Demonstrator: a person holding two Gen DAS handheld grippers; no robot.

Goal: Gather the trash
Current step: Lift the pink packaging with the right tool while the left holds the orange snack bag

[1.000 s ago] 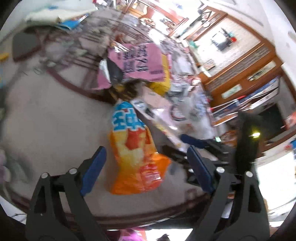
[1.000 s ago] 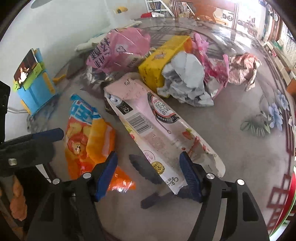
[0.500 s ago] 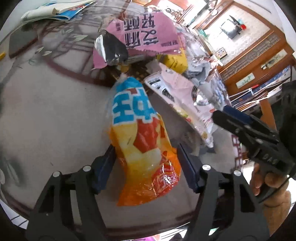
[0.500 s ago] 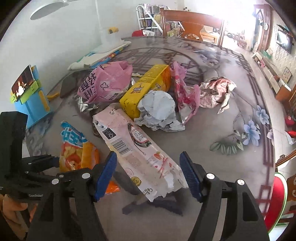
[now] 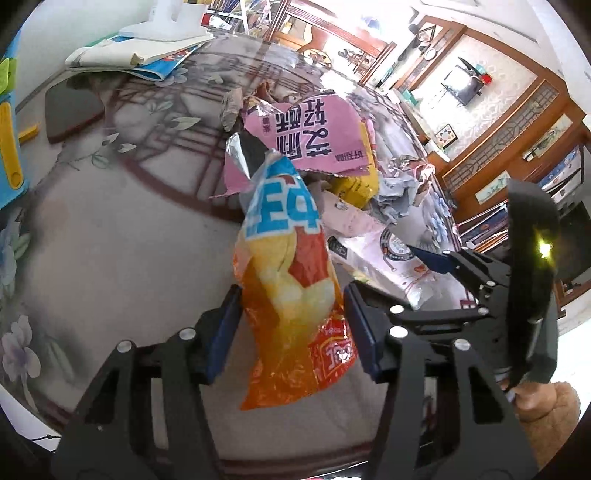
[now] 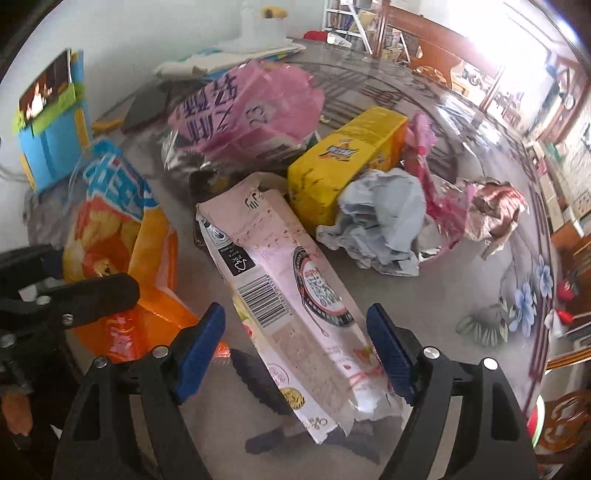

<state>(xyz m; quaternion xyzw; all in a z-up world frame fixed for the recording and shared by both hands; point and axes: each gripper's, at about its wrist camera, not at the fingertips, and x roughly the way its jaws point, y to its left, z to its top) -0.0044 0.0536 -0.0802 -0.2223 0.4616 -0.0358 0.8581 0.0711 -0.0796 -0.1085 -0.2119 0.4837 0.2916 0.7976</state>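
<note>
On the cluttered glass desk (image 6: pixel 480 280), near its front edge, the left gripper (image 5: pixel 291 317) clamps the orange snack bag (image 5: pixel 291 295) while the right gripper (image 6: pixel 295 343), jaws spread, straddles the pink carton (image 6: pixel 288 280): best squeeze mid-carton, squarely.

orange-blue snack bag (image 5: pixel 291 280) | crinkled, upright | pinched off table, beside pale-pink carton (image 6: pixel 291 291)

Round glass-topped table (image 6: pixel 424 295), floral and dark-red lattice print under the glass. White wall (image 6: pixel 140 33) behind its far-left edge. Wooden chair (image 6: pixel 417 40) at the far edge, bookshelf (image 6: pixel 347 18) behind it. Carved wood cabinetry (image 5: pixel 517 122) along the right-hand wall, papered panels between the frames. Strong daylight from a bright opening (image 6: pixel 524 48) at the far right.
</note>
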